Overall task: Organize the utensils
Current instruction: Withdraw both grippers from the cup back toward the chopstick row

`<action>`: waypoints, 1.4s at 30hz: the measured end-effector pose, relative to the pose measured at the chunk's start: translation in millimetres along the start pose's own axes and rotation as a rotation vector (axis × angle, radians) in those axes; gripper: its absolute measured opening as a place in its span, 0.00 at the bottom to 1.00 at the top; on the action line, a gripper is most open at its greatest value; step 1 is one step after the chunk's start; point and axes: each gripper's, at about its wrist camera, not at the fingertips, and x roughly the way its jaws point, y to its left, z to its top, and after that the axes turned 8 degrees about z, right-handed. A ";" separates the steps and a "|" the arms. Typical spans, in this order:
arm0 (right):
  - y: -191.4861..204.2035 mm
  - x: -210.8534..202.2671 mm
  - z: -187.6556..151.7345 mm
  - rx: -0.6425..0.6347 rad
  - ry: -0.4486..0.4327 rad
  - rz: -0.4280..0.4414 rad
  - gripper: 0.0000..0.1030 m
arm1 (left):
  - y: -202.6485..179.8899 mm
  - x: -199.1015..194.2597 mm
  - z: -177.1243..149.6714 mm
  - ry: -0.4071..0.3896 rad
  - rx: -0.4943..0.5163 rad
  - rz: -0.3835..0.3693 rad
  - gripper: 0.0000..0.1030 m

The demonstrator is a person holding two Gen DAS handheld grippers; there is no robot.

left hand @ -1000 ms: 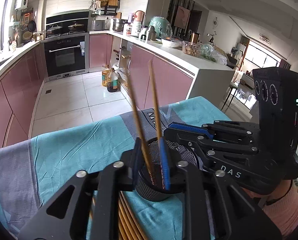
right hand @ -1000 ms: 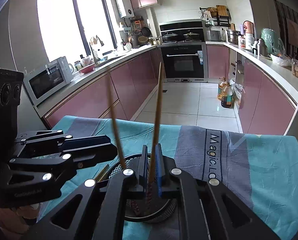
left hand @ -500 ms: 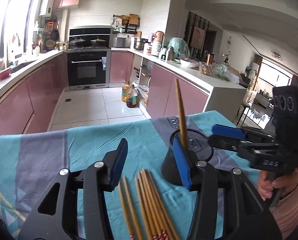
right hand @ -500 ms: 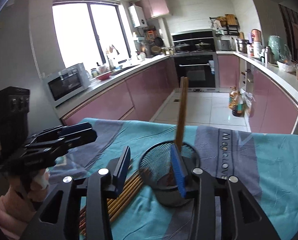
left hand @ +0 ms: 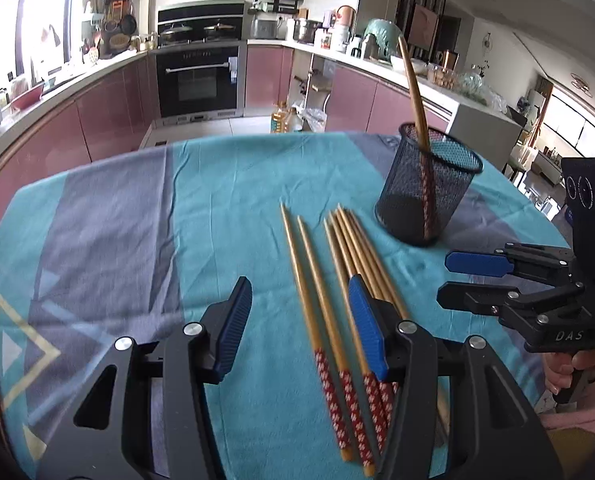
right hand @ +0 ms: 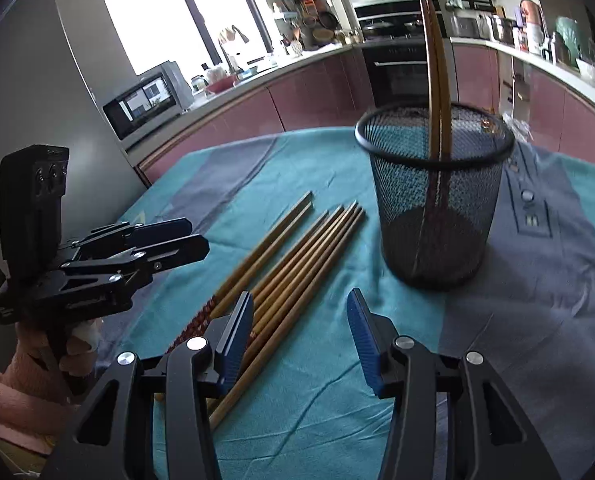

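I saw the black mesh cup (left hand: 428, 186) upright on the teal tablecloth (left hand: 225, 208), with a pair of chopsticks (right hand: 437, 80) standing inside it and leaning on its rim. Beside the cup's base, the loose chopsticks (left hand: 337, 276) lay flat in a row. My left gripper (left hand: 301, 330) hung released and empty over their patterned ends; my right gripper (right hand: 299, 338) was likewise spread and empty, just short of the cup.
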 end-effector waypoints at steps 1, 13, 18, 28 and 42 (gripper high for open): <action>1.3 3.3 -1.6 -0.002 0.009 -0.017 0.45 | 0.7 2.8 -4.6 0.007 -0.002 0.001 0.49; 13.2 26.5 -12.5 -0.010 0.060 -0.061 0.35 | -2.9 16.0 -24.0 0.064 -0.019 -0.020 0.45; 14.5 30.8 -13.5 -0.011 0.067 -0.081 0.33 | 0.0 15.8 -25.7 0.071 -0.023 -0.025 0.44; 19.8 35.1 -13.7 -0.042 0.079 -0.119 0.33 | -1.4 21.4 -27.9 0.081 -0.016 -0.032 0.42; 18.0 32.0 -13.8 -0.069 0.108 -0.161 0.31 | -10.5 30.3 -29.3 0.104 0.033 -0.031 0.40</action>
